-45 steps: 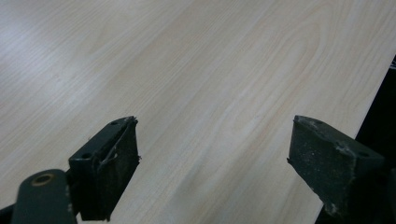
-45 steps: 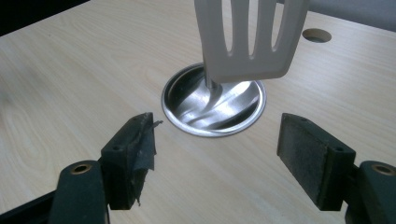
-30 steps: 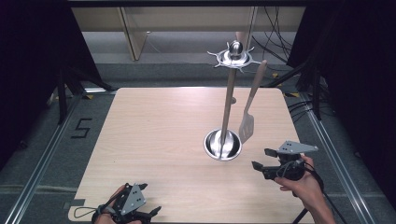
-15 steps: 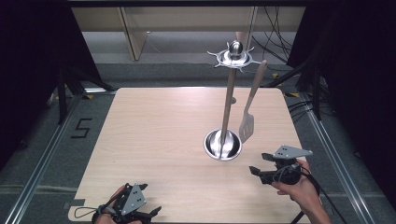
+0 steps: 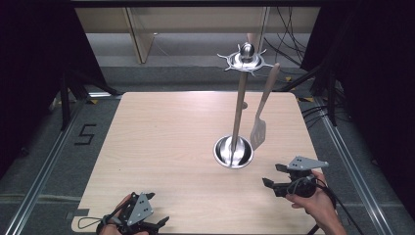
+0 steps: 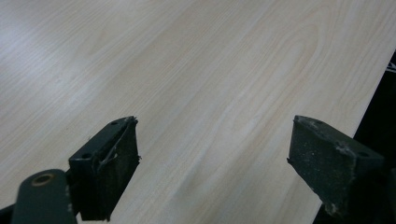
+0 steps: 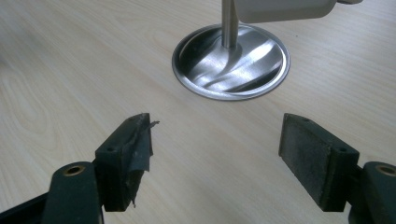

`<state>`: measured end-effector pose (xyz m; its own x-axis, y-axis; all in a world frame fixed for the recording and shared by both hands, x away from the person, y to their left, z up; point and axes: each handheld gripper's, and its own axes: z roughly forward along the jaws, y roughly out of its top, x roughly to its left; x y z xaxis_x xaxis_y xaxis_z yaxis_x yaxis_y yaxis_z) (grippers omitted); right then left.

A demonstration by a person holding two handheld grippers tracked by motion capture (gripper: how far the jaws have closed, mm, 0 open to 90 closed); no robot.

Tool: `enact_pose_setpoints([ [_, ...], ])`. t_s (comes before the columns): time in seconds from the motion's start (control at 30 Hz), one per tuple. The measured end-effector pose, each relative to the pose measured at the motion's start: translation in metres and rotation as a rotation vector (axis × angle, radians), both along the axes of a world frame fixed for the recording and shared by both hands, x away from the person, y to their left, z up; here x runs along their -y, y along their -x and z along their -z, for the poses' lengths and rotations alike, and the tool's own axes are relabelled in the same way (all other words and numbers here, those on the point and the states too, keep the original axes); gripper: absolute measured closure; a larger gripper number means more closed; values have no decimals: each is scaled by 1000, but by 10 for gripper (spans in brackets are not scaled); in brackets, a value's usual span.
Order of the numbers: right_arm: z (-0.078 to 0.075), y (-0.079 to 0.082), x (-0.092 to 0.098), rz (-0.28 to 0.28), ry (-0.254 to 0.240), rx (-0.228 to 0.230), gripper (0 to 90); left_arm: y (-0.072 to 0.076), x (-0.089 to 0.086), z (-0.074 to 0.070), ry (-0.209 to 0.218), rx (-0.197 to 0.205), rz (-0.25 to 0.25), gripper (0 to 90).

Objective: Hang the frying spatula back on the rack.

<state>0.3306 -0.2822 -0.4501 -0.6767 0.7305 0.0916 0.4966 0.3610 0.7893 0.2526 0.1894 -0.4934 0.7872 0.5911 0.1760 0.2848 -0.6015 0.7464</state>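
Observation:
A steel utensil stand point(image 5: 238, 107) rises from a round shiny base point(image 5: 233, 152) point(image 7: 231, 61) right of the table's middle. From its hooked top point(image 5: 245, 60) hangs a pale slotted spatula point(image 5: 260, 117), blade down; the blade's lower edge point(image 7: 282, 10) shows in the right gripper view. My right gripper point(image 5: 274, 176) point(image 7: 217, 156) is open and holds nothing, low over the table, short of the base at the front right. At the table's front left edge my left gripper point(image 5: 157, 223) point(image 6: 215, 165) is open over bare wood.
The light wooden table point(image 5: 166, 147) is edged by metal rails on a grey floor. Cables point(image 5: 293, 49) lie at the back right. A wooden shelf unit point(image 5: 142, 29) stands behind the table. Dark curtains close both sides.
My right gripper has drawn back toward the front edge, away from the spatula and the stand. The left gripper has stayed where it was.

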Motion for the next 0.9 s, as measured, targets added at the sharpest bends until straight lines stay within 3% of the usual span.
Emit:
enact_pose_setpoints([
  [0.23,2,6,1,18,9,-8,265,0,0,0,-2,1,-1,152],
  [0.27,3,5,2,3,18,15,264,0,0,0,-2,1,-2,152],
  [0.3,3,6,1,13,6,-9,264,0,0,0,-4,2,-1,152],
  [0.33,3,6,2,9,15,4,264,0,0,0,-2,1,0,152],
  [0.43,6,8,1,7,-8,-18,263,1,1,0,11,-3,-3,152],
  [0.47,6,7,2,4,15,11,263,0,1,0,9,-2,-1,152],
  [0.6,9,10,1,9,10,-8,262,1,1,0,12,0,-3,152],
  [0.7,10,10,3,1,18,13,261,0,0,0,-6,0,5,152],
  [0.73,11,12,1,11,5,-19,261,0,1,0,3,-2,3,152],
  [0.77,11,13,1,13,0,-23,260,1,1,1,5,0,2,152],
  [0.8,12,11,2,3,17,3,260,0,1,0,-5,2,7,152],
  [0.9,13,13,0,6,5,-13,259,0,0,-1,-23,3,11,152],
])
